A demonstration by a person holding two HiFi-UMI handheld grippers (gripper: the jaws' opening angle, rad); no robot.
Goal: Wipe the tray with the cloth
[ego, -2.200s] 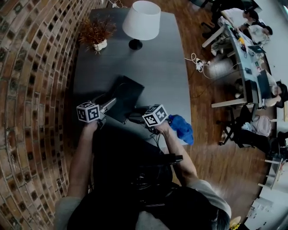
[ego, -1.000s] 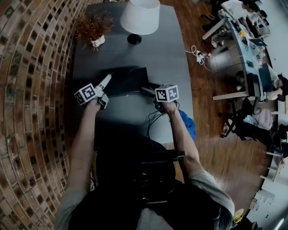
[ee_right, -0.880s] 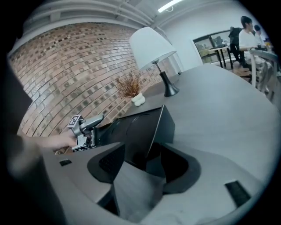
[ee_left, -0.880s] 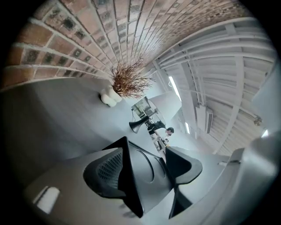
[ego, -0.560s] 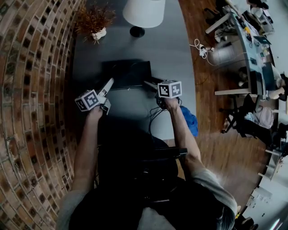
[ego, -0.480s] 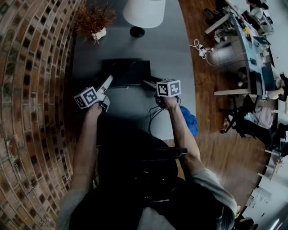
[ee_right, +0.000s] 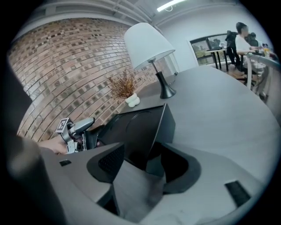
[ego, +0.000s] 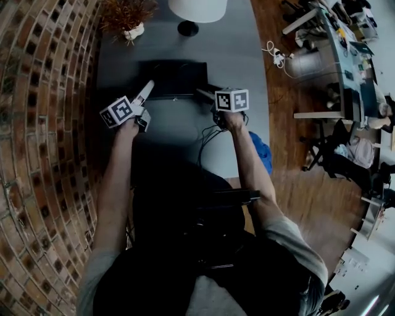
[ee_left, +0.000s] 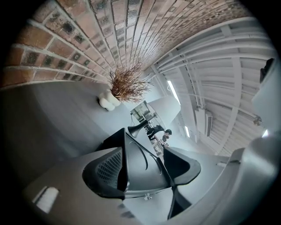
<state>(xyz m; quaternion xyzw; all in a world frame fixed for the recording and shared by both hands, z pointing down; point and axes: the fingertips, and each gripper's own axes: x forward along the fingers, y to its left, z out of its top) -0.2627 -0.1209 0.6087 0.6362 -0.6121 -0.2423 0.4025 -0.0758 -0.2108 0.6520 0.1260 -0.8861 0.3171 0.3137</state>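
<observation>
A black tray (ego: 176,77) lies on the grey table (ego: 237,49). My left gripper (ego: 147,86) is at its left edge. In the left gripper view the tray (ee_left: 140,162) fills the gap of the left gripper (ee_left: 151,165), whose jaws stand wide; one pad lies against the rim. My right gripper (ego: 202,94) is at the tray's right end. In the right gripper view the right gripper (ee_right: 147,160) is open, with the tray's (ee_right: 136,127) corner between the pads but apart from them. A blue cloth (ego: 262,153) lies at the table's right edge, in neither gripper.
A white lamp (ego: 197,9) and a dried plant in a white pot (ego: 126,15) stand beyond the tray. A brick wall (ego: 43,92) runs along the table's left side. A black cable (ego: 207,133) hangs from the right gripper. People sit at desks far to the right.
The tray was tilted up between the two grippers and nearer the person; it now lies flat and further away. Both grippers have stayed at its ends. The cloth has not moved.
</observation>
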